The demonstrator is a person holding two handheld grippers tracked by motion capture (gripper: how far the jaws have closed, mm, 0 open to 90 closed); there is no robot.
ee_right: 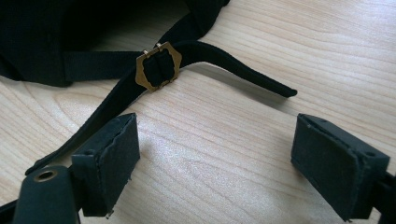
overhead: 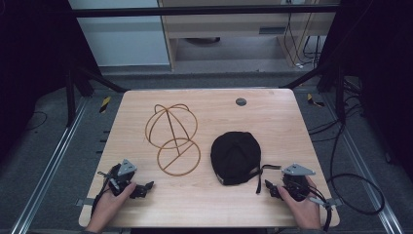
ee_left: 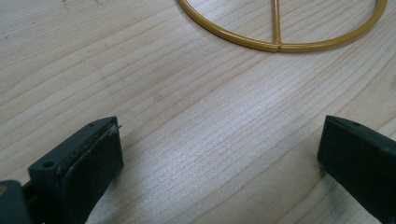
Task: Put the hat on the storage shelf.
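Wooden table (overhead: 204,200); black cap's strap (ee_right: 224,65) lies just beyond right gripper's (ee_right: 215,163) parted jaws.

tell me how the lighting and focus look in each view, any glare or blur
High view: dim, soft; black cap shows little detail, surroundings nearly black. Left gripper view: sheen on the table, yellow wire ring sharp, near jaws soft. Right gripper view: bright, brass buckle crisp, jaws cast faint shadows.

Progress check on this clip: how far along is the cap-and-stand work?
Nothing looks done: the black cap lies flat on the table, apart from the gold wire stand. In hand: the right gripper is open and close to the cap's strap buckle, touching nothing. The left gripper is open near the stand's base ring. Gripping and moving the cap probably remain.
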